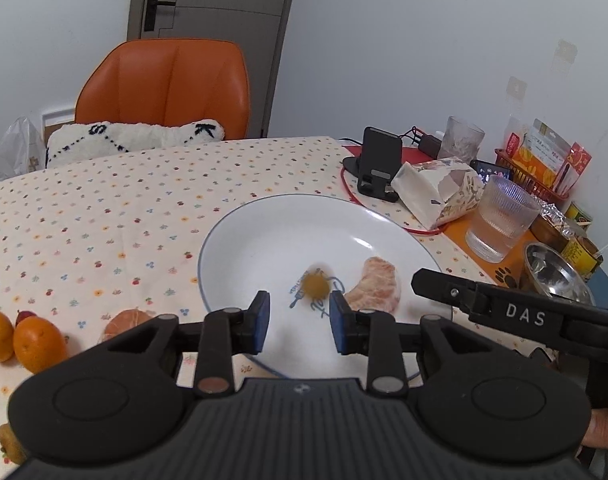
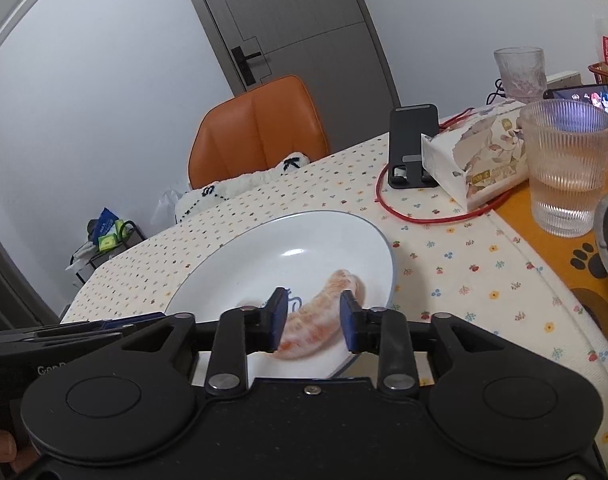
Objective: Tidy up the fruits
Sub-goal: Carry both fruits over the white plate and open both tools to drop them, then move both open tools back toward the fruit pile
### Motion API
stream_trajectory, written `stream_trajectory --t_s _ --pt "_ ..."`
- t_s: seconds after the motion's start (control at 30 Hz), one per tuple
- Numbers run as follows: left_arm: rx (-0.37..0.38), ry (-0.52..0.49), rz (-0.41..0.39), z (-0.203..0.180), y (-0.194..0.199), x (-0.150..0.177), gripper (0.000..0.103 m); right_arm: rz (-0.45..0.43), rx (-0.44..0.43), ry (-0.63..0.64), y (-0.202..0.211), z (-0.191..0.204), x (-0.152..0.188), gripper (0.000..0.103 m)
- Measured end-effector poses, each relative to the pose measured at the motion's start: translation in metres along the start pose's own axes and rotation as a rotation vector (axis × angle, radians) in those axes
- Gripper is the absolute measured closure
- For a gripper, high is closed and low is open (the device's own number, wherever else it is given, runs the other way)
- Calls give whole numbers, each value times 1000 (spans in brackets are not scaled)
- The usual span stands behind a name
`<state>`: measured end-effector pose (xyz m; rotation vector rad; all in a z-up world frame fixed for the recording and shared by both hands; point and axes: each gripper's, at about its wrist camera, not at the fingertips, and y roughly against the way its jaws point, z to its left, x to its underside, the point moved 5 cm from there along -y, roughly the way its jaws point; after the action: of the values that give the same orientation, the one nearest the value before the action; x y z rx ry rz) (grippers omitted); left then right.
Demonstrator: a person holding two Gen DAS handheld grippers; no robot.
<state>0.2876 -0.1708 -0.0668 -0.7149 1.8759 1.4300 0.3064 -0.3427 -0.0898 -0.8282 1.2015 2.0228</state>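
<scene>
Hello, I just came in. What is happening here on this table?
A person is sorting fruit with a hand-held gripper in each hand. Both hover open over a white plate. The left hand-held gripper has a small blurred yellowish fruit in front of its fingers, seemingly dropping. The right hand-held gripper is above a peeled citrus piece lying on the plate. Whole oranges wait on the tablecloth.

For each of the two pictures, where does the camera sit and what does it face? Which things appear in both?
Left wrist view: sits behind the open left gripper, facing the plate and a small blurred fruit; the right gripper's finger enters at right.
Right wrist view: sits behind the open right gripper, above the peeled orange piece; a hand shows at lower left.
Shared: plate, orange piece, orange chair, ribbed glass.
</scene>
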Motion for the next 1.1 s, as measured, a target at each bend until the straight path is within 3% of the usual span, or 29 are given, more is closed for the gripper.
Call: stream_trajectory --t_s 0.3,0.53,0.77,0.93,1.1 --pt "-54 30 -26 20 26 5 48 4 -15 9 7 16 5 56" --pt "-98 71 -49 41 50 8 29 -9 -23 32 16 37 7 35" --pt "-139 82 -67 60 71 14 21 -29 -58 26 21 56 11 9" --pt "-160 92 -89 74 88 21 12 -32 -89 21 23 70 13 1" --pt "-190 102 -99 88 103 29 9 -32 -102 55 22 88 19 0"
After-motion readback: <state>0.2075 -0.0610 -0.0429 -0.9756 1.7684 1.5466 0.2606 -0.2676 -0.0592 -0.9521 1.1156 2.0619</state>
